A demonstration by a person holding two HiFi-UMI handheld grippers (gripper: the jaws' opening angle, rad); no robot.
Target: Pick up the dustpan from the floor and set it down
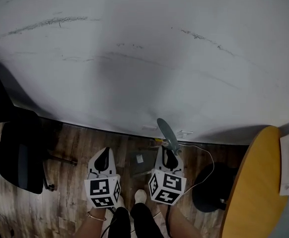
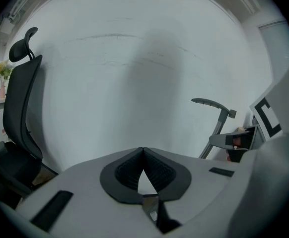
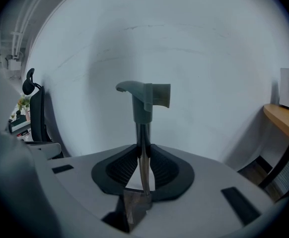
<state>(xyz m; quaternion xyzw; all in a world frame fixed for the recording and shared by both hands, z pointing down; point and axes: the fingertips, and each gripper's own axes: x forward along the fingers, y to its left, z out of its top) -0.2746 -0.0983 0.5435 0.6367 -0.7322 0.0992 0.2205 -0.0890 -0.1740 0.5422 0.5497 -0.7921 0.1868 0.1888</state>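
Right gripper (image 1: 168, 155) and left gripper (image 1: 104, 155) sit side by side low in the head view. Each marker cube shows us its black-and-white squares, and both grippers aim ahead at the white wall (image 1: 144, 58), tilted down toward the wooden floor (image 1: 75, 148). Bare forearms reach in from the bottom edge, and the left wrist (image 1: 97, 215) wears a thin bracelet. Between the grippers we see the dustpan (image 1: 139, 163), its dark pan near the foot of the wall and its grey handle (image 1: 167, 133) rising past the right gripper. We cannot tell whether the pan touches the floor. A small white label on the pan is too small to read. A black office chair (image 1: 20, 157) stands at the left and a round wooden table (image 1: 253, 192) at the right.

From the left gripper view, the left gripper (image 2: 143, 150) has its jaws together at the tips with nothing between them; the dustpan handle (image 2: 211, 103) stands off to the right.

From the right gripper view, the right gripper (image 3: 143, 152) is clamped on the dustpan's metal shaft (image 3: 143, 132), which stands upright and is topped by the grey plastic grip (image 3: 143, 94).
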